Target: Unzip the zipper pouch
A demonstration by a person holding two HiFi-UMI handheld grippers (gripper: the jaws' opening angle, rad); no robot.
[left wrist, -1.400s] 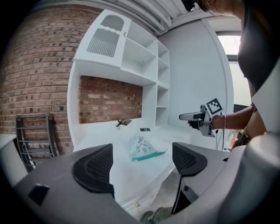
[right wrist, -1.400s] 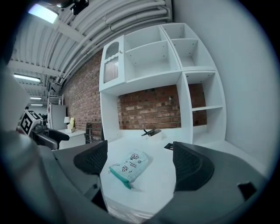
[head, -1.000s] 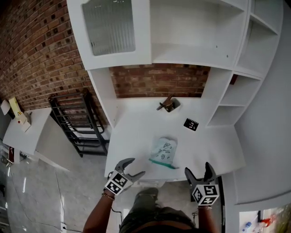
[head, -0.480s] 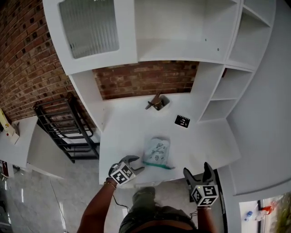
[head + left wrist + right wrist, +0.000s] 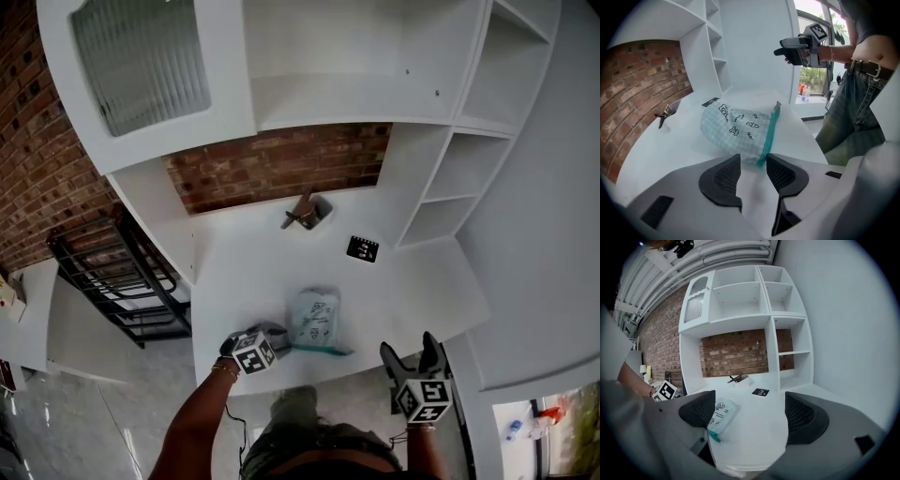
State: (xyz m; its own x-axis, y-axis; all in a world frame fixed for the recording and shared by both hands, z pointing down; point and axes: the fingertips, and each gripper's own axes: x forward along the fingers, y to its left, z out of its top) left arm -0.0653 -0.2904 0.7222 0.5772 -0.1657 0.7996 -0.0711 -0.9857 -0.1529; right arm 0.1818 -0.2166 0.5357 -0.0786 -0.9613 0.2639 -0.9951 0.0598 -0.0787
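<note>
Lying near the front edge of the white table (image 5: 403,300), the zipper pouch (image 5: 736,126) is soft and puffy, pale blue checks with little black drawings and a green zipper (image 5: 769,133) along one end. Your left gripper (image 5: 753,161) has just been closing its jaws; they stand a little apart at the zipper's end, not squeezing it. Your right gripper (image 5: 750,411) is wide apart and holds nothing.
</note>
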